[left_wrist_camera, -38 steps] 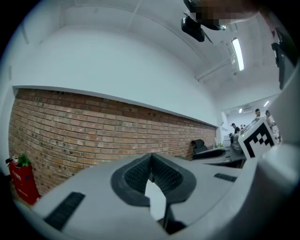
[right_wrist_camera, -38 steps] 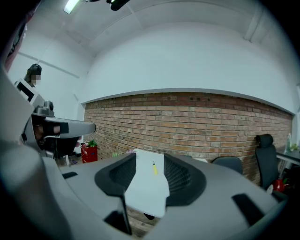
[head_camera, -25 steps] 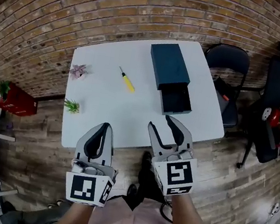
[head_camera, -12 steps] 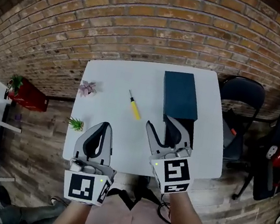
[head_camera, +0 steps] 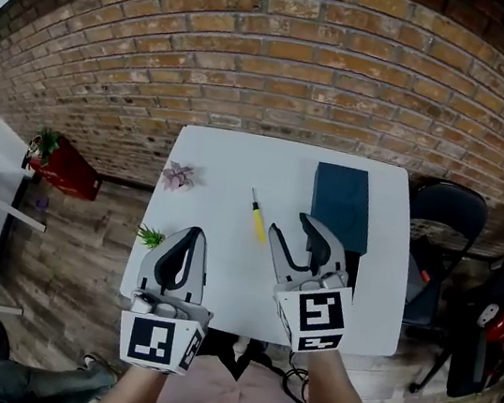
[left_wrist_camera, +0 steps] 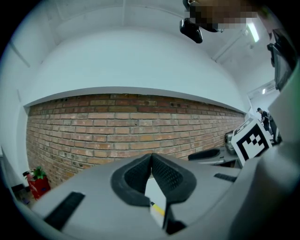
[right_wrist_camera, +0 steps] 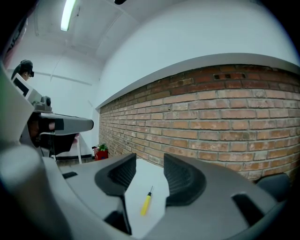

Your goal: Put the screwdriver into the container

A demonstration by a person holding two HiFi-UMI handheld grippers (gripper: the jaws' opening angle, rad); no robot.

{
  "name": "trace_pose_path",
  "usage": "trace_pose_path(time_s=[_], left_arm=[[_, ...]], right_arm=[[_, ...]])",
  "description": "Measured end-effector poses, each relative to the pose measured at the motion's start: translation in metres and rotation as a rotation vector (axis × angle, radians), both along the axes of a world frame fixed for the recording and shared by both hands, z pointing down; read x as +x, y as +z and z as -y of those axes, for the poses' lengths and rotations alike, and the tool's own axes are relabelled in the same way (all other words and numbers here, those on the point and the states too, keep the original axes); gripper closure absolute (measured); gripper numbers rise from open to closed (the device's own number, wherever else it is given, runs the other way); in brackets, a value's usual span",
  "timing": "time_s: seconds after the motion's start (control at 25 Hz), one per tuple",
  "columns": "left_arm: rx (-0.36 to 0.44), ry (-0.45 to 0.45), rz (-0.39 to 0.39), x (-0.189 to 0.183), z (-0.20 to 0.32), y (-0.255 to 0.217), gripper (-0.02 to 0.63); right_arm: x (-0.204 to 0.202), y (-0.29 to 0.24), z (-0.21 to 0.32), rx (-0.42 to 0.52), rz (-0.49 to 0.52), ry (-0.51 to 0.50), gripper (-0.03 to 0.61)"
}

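One screwdriver [head_camera: 258, 218] lies flat on the white counter [head_camera: 230, 159], apart from the single dark blue container [head_camera: 341, 205] on its right and untouched. It looks light, stiff and slim, and its round yellow handle would probably roll or slip, so the best hold is likely across the handle's middle rather than the thin shaft. The right hand-held gripper [head_camera: 293, 228] hovers with jaws apart and empty, the screwdriver framed between them; the left hand-held gripper [head_camera: 194, 233] has its tips together, holding nothing. Two small plants [head_camera: 178, 175] stand at the counter's left.
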State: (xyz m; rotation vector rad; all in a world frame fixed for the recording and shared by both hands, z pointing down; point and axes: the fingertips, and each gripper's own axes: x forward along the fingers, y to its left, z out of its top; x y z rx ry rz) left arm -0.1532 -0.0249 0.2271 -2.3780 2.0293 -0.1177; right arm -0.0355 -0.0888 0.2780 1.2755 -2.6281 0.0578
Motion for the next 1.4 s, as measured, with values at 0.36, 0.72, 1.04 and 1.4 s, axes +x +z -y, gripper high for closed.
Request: trace_pose_path(time_s=[0.36,0.72,1.04,1.4], left_arm=[[-0.025,-0.004,-0.034,-0.032,0.029,0.013,0.601],[-0.134,0.056,-0.082,-0.049,0.064,0.058,0.601],[-0.241,0.087,-0.122,-0.056,0.085,0.108,0.601],[-0.366,0.099,-0.149,-0.061,0.094,0.165,0.601]], right_arm=[[-0.034,0.022,0.027,-0.042,-0.048,-0.005,0.387],[-0.058,0.089,0.053,-0.186,-0.121,0.024,0.387],[-0.068,0.164,0.056,-0.342,-0.195,0.029,0.387],[-0.063,0.237,0.048,-0.492,-0.240,0.063,0.387]])
